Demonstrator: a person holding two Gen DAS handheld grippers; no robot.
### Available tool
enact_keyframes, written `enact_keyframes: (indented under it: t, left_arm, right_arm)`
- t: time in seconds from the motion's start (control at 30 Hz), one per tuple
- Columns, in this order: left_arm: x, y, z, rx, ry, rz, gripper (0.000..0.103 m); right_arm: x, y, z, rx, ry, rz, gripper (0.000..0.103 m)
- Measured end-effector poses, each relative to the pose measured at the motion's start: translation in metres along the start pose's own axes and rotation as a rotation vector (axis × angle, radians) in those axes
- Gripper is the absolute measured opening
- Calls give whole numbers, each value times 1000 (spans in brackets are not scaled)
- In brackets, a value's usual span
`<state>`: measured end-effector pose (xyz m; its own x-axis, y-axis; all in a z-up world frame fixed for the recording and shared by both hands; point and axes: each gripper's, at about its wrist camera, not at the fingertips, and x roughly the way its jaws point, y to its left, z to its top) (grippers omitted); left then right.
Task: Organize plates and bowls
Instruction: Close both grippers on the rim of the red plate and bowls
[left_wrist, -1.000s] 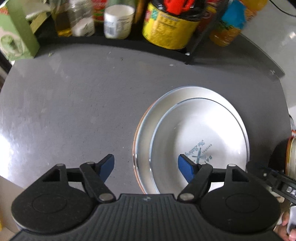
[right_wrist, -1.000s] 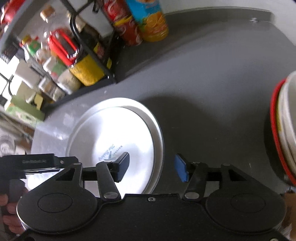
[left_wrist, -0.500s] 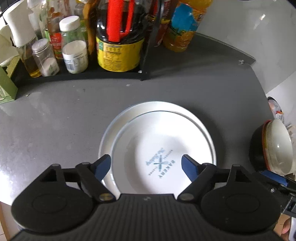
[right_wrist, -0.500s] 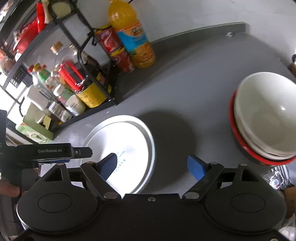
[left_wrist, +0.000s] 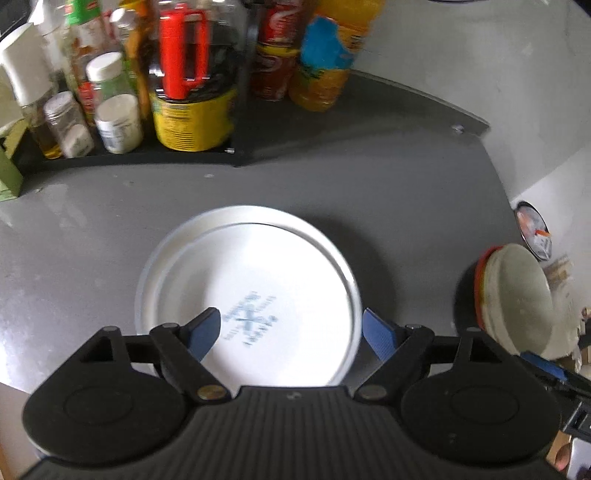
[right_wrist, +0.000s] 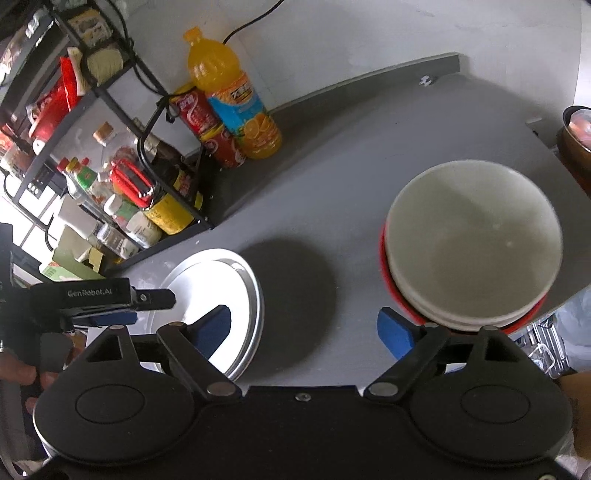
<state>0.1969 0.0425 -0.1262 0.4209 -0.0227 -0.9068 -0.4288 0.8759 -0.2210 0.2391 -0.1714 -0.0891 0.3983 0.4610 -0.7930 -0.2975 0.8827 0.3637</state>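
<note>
A grey desk (left_wrist: 369, 177) runs up to a pale wall, with a black wire shelf rack (right_wrist: 122, 92) of jars and sauce bottles at its back edge and an orange juice bottle (right_wrist: 236, 99) and a red cola can (right_wrist: 207, 125) standing just beside it. Towards the middle of the desk sits a stack of round white plates (left_wrist: 258, 269), the top one printed with a blue bakery mark, nested inside a slightly wider plate so the rims line up. Well apart from it, near the desk's right edge, a stack of cream bowls (right_wrist: 472, 236) rests in a red-rimmed bowl at the bottom. Like seems gathered with like, plates in one pile and bowls in another, which suggests the sorting is largely done. The left gripper (left_wrist: 291, 328) hangs above the near rim of the plates, its blue fingers spread wide and released, holding nothing. The right gripper (right_wrist: 303, 328) hovers over bare desk between the two stacks, fingers likewise apart and empty, touching neither pile
</note>
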Motion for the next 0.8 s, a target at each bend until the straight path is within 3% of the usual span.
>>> enact_keyframes:
  t: [0.5,0.8]
  left_arm:
    - [3,-81,-3,-8,-25,-25,83]
    - [21,-123,-4,-26,0,-54,83]
  right_arm:
    - [-25,-74,16,55,-37,-14,89]
    - [-27,-118,23,100,-20,-86,88]
